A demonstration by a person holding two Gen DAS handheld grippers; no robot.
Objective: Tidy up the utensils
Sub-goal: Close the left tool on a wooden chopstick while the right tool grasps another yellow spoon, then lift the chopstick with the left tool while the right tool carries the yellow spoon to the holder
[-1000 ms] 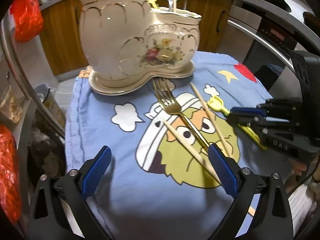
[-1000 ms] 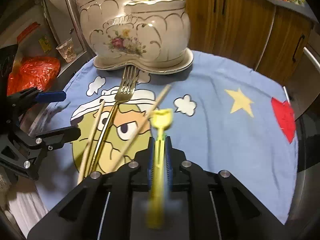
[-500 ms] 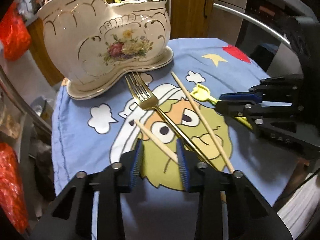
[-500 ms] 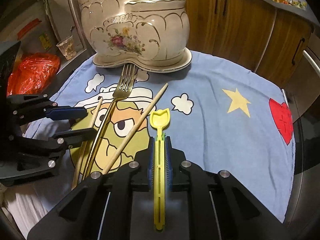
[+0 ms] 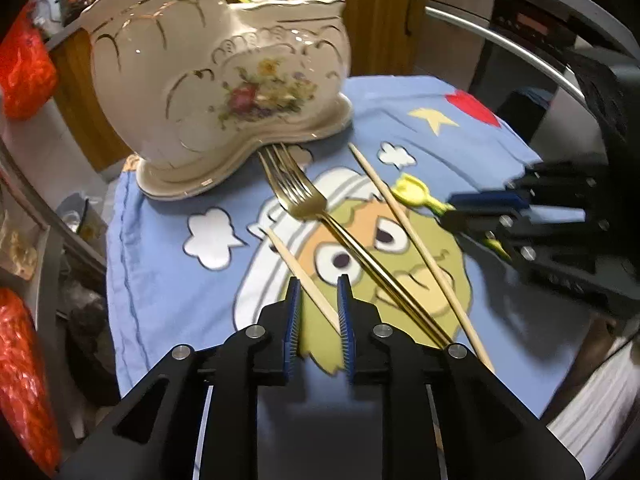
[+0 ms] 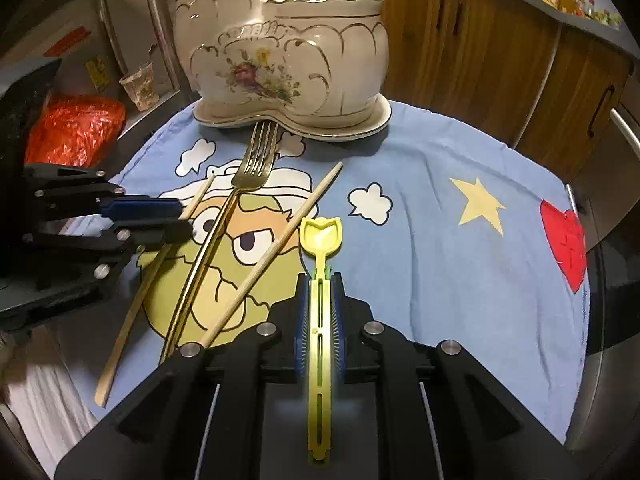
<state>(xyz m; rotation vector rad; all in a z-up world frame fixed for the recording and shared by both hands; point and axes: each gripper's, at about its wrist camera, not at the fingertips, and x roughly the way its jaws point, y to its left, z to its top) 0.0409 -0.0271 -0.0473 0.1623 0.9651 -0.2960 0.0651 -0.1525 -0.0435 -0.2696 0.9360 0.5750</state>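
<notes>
A cream floral ceramic holder (image 5: 224,80) (image 6: 288,60) stands at the back of a blue cartoon cloth (image 5: 168,288) (image 6: 440,248), with a yellow utensil and a spoon in it. A gold fork (image 5: 304,200) (image 6: 240,200) and two wooden chopsticks (image 5: 296,268) (image 5: 416,248) lie on the cloth. My left gripper (image 5: 318,312) is nearly closed around the left chopstick (image 6: 160,256), a small gap still showing. My right gripper (image 6: 320,312) is shut on a yellow tulip-topped pick (image 6: 320,280) (image 5: 412,194), held just above the cloth.
Wooden cabinets (image 6: 500,60) stand behind the table. Red plastic bags (image 5: 24,72) (image 6: 76,128) hang or lie at the left. A small plastic cup (image 6: 138,86) sits left of the holder. A metal rail (image 5: 500,48) curves at the right.
My left gripper has moved in over the left chopstick and narrowed its fingers from wide open to almost shut around it. My right gripper keeps the yellow pick, slightly shifted.
</notes>
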